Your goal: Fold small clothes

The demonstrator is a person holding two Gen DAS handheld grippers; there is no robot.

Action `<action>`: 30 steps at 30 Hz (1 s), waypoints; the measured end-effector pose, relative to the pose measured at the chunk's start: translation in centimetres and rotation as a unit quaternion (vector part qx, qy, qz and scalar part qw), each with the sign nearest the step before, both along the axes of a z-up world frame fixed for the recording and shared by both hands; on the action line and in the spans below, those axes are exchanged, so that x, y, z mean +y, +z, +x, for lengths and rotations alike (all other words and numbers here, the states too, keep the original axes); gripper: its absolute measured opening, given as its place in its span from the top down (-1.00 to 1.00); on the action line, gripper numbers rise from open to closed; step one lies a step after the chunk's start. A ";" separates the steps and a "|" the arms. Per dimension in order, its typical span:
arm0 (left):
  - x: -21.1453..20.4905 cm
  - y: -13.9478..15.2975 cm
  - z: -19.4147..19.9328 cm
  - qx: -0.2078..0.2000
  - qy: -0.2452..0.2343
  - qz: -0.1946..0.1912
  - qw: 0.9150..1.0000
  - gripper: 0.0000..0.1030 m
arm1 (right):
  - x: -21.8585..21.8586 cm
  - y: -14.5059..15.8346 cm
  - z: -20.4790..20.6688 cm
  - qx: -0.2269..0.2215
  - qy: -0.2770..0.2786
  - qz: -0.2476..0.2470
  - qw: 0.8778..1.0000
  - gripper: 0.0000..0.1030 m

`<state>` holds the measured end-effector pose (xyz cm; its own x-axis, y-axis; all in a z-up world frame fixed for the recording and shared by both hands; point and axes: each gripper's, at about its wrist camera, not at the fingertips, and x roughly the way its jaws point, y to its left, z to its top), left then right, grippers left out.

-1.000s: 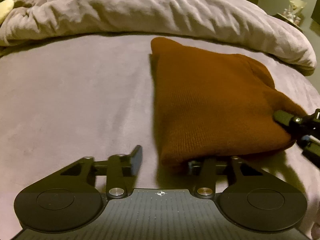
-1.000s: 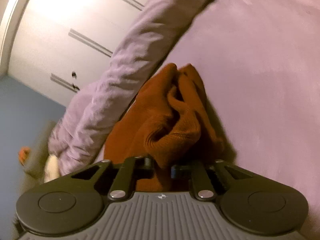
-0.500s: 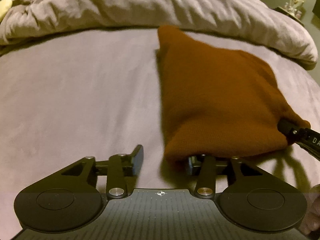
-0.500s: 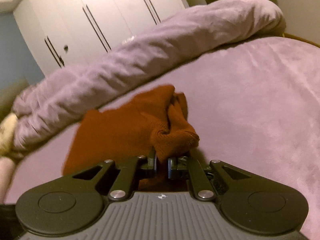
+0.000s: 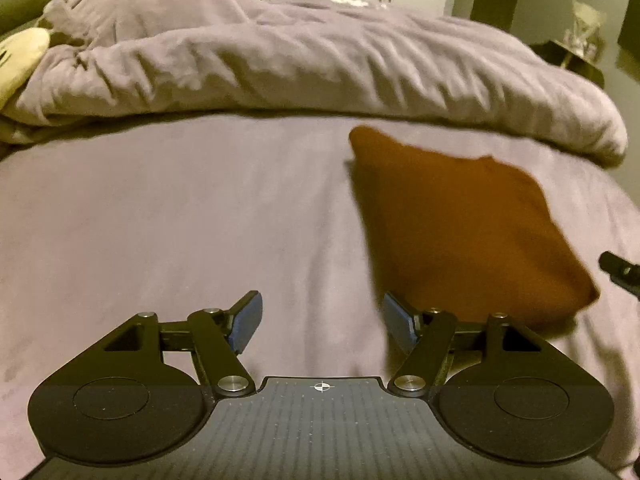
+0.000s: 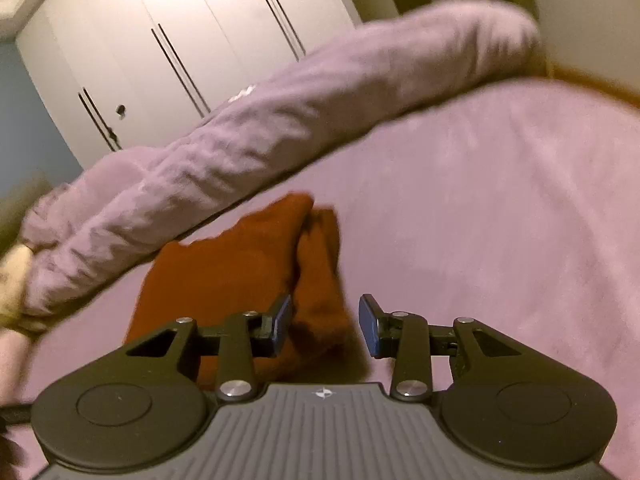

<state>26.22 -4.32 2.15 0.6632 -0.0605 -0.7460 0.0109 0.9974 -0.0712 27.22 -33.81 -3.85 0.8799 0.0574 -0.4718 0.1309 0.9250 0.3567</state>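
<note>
**A:** While both tools hang over the bed, what is nearest the lens?

**B:** Nearest in the left wrist view is the left gripper [image 5: 322, 320]. Its jaws stand wide apart and have just been opening. Only the mauve sheet [image 5: 160, 240] shows in the gap; no cloth is caught between them. One blue pad [image 5: 248, 322] is plain to see on the inner face of a finger.

**A:** And the other one?

**B:** The right gripper [image 6: 325, 322] has its jaws parted to a moderate width, and they too have just been opening. A lower corner of the rust-brown knit garment [image 6: 240, 256] shows through the gap, beneath the fingers, but the pads do not press on it. In the left wrist view a dark tip of this gripper pokes in from the right edge, beside the garment's near right corner.

**A:** Where does the garment lie?

**B:** Folded on the sheet, just beyond the left gripper's right finger, reaching away towards the far side of the bed. The right wrist view shows doubled layers along its right edge.

**A:** Beyond it?

**B:** A crumpled mauve duvet [image 5: 320, 64] is heaped across the far side of the bed, just past the garment's far corner. Something pale yellow [image 5: 20, 48] sits at its left end. Farther still stand white wardrobe doors [image 6: 180, 40] with dark vertical handles.
</note>
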 end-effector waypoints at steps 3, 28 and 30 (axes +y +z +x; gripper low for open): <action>-1.8 0.1 1.8 -0.009 -0.005 -0.014 1.000 -0.49 | 2.2 1.1 1.5 -0.012 0.040 -0.037 0.998 0.30; -4.3 -3.8 5.3 -0.013 -0.038 -0.003 0.999 -0.88 | 6.7 -3.2 8.8 0.017 0.125 -0.255 0.959 0.27; -3.7 -2.5 4.9 -0.021 -0.033 -0.018 0.999 -0.64 | 6.7 -2.2 8.6 0.018 0.126 -0.245 0.961 0.26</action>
